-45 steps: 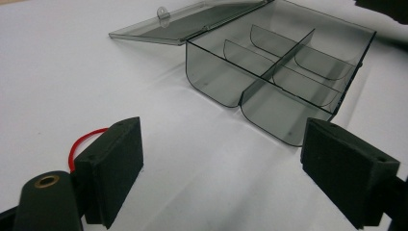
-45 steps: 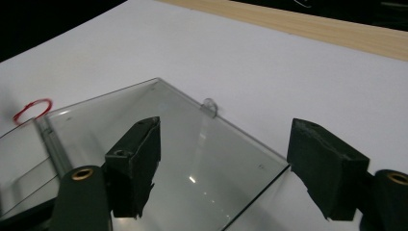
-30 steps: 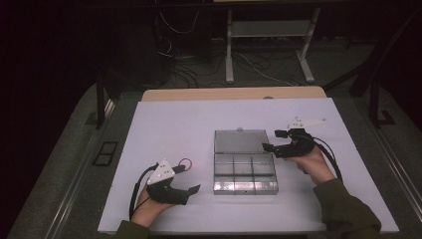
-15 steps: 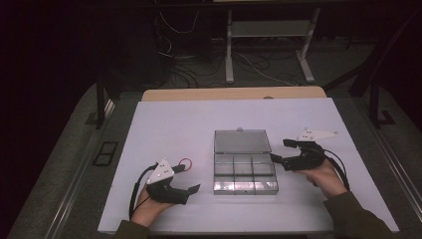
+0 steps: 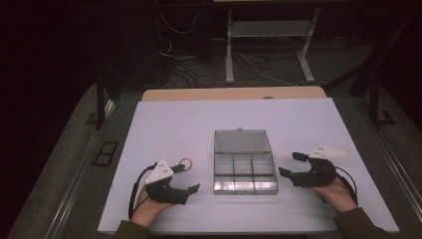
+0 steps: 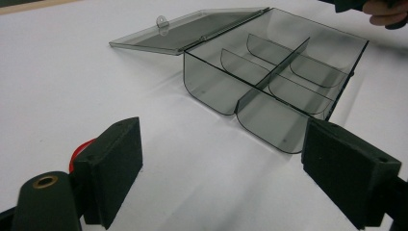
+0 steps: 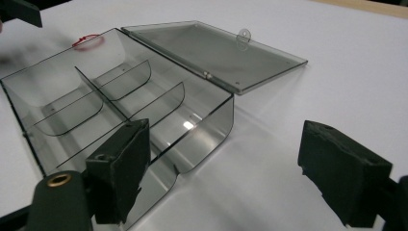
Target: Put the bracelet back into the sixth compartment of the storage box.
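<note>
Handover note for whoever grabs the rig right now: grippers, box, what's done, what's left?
Left gripper: open, holding nothing, left of the clear box.
Right gripper: open, holding nothing, just right of the box, not touching.
Box: mid-table, lid swung fully open and lying flat behind it; the compartments look empty.
Red ring: on the table by the left gripper.
Done: lid open.
Left: probably the ring into a compartment.
</note>
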Demonstrator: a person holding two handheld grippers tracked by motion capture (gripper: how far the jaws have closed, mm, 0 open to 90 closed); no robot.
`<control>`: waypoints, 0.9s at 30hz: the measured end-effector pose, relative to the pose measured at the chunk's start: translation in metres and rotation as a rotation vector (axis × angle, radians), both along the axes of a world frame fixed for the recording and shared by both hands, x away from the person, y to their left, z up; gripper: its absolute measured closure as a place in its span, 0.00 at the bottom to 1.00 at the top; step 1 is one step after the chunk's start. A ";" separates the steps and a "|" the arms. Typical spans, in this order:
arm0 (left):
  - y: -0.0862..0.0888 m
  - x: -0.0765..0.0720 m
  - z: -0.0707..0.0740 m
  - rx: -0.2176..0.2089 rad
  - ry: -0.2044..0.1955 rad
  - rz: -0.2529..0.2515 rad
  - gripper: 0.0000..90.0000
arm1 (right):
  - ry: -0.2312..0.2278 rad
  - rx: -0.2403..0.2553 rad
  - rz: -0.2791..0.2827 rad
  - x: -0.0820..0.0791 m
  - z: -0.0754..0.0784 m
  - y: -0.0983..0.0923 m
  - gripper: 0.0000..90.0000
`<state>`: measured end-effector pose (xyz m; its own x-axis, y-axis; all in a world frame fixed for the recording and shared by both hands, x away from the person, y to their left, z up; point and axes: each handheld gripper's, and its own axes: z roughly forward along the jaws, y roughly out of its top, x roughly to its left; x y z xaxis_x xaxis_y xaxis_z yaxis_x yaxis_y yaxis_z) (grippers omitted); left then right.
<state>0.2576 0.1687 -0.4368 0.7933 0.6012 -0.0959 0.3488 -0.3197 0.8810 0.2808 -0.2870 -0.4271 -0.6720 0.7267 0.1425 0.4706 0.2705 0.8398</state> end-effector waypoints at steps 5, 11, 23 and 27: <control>0.000 0.000 0.000 0.004 -0.001 0.005 0.15 | 0.007 0.017 -0.003 -0.012 -0.007 -0.004 0.21; 0.000 0.000 0.000 0.001 0.002 0.015 0.14 | 0.008 0.009 0.014 -0.025 -0.013 -0.006 0.21; 0.002 0.002 0.001 0.004 0.002 0.030 0.09 | 0.016 -0.021 0.022 -0.037 -0.018 -0.009 0.16; 0.002 0.005 0.003 0.021 0.009 0.031 0.02 | 0.012 -0.024 0.020 -0.040 -0.017 -0.010 0.16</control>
